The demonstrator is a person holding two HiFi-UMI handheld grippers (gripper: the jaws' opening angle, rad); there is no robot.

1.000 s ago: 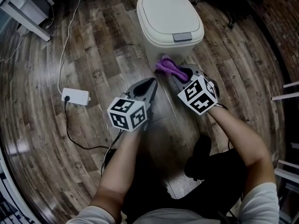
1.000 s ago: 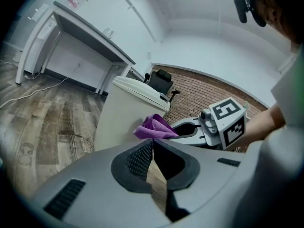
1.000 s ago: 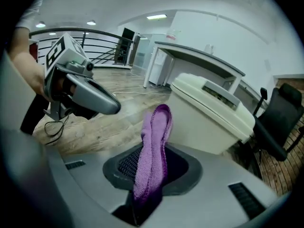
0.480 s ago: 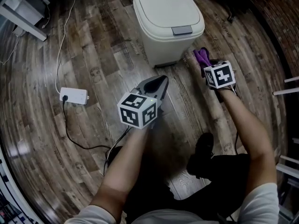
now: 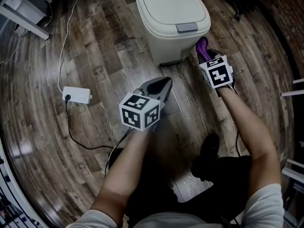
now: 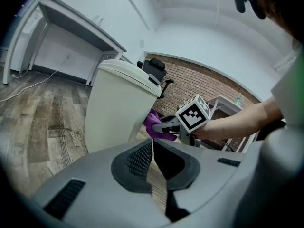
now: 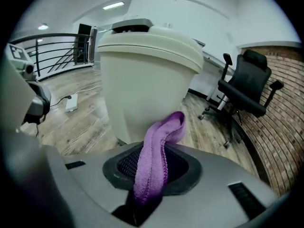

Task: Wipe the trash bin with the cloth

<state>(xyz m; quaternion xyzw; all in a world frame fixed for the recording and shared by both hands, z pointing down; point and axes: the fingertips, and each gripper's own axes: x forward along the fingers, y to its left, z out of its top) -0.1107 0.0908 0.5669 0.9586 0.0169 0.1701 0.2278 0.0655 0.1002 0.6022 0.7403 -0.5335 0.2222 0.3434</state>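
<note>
A cream trash bin [image 5: 171, 20] with a closed lid and grey front tab stands on the wood floor; it also fills the right gripper view [image 7: 142, 75] and shows in the left gripper view [image 6: 118, 103]. My right gripper [image 5: 205, 56] is shut on a purple cloth [image 5: 203, 48], held at the bin's lower right side. The cloth [image 7: 154, 156] sticks up between the jaws with its tip against the bin wall. My left gripper [image 5: 164, 85] is shut and holds nothing, low in front of the bin, a short way off it. The purple cloth [image 6: 153, 122] also shows beside the bin.
A white power strip [image 5: 76, 95] with cables lies on the floor to the left. A white desk leg [image 5: 23, 20] is at the far left. A black office chair [image 7: 247, 87] stands to the right of the bin, near a brick wall. A dark shoe [image 5: 206, 158] is below.
My right gripper has carried the cloth from the bin's front base round to its lower right side, then slightly up against it. The left gripper has barely moved.
</note>
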